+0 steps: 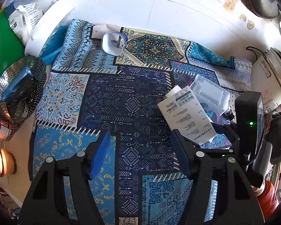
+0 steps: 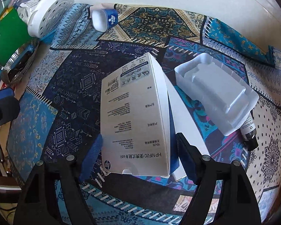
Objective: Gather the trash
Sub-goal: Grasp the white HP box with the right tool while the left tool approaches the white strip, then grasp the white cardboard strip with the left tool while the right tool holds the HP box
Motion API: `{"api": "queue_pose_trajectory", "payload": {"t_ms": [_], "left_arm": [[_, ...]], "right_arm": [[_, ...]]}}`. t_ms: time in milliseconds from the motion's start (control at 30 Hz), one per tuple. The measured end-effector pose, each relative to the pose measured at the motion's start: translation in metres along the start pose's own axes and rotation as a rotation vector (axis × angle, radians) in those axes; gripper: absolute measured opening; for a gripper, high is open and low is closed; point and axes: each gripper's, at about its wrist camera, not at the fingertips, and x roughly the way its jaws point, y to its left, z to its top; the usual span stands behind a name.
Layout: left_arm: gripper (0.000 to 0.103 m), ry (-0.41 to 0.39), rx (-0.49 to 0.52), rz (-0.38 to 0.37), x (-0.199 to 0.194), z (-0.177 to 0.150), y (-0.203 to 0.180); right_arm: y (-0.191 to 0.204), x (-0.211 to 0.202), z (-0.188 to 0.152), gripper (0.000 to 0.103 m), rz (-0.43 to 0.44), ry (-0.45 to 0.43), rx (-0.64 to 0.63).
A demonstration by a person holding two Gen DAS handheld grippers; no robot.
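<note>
A white HP box (image 2: 134, 116) lies tilted on the patterned cloth (image 2: 69, 86); it also shows in the left wrist view (image 1: 187, 114). My right gripper (image 2: 138, 155) is open with its fingers on either side of the box's near end, not pressing it. A white plastic insert tray (image 2: 217, 91) lies to the right of the box, seen too in the left wrist view (image 1: 209, 93). An empty blue and white cup (image 2: 105, 18) lies on its side at the back, also in the left wrist view (image 1: 113, 43). My left gripper (image 1: 142, 153) is open and empty above the cloth.
A small dark tube (image 2: 250, 133) pokes out under the insert tray. A white perforated bin (image 2: 50, 13) lies at the back left. A steel steamer basket (image 1: 18, 91), a lit candle (image 1: 0, 161) and a green board (image 1: 3, 45) stand at the left edge.
</note>
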Motion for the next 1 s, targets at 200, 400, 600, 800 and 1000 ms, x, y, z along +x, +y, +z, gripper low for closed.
{"api": "queue_pose_trajectory", "payload": {"t_ms": [200,400,600,800,1000], "left_arm": [[0.065,0.006,-0.018,0.014,-0.005,-0.003,0.009],[0.065,0.014,-0.022,0.009,-0.005,-0.004,0.008],[0.065,0.035,-0.015,-0.028,0.003,-0.001,-0.006],[0.065,0.074,0.016,-0.054,0.033,0.009,-0.045],[0.066,0.144,0.044,-0.099,0.080,0.021,-0.100]], "right_arm": [[0.012,0.005,-0.002,0.080,-0.059,-0.007,-0.062],[0.012,0.003,-0.005,0.080,-0.091,-0.042,-0.054],[-0.013,-0.038,-0.017,0.079,-0.067,-0.132,0.062],[-0.073,-0.098,-0.047,0.080,-0.111,-0.218,0.254],[-0.129,-0.148,-0.087,0.080,-0.225,-0.269,0.411]]}}
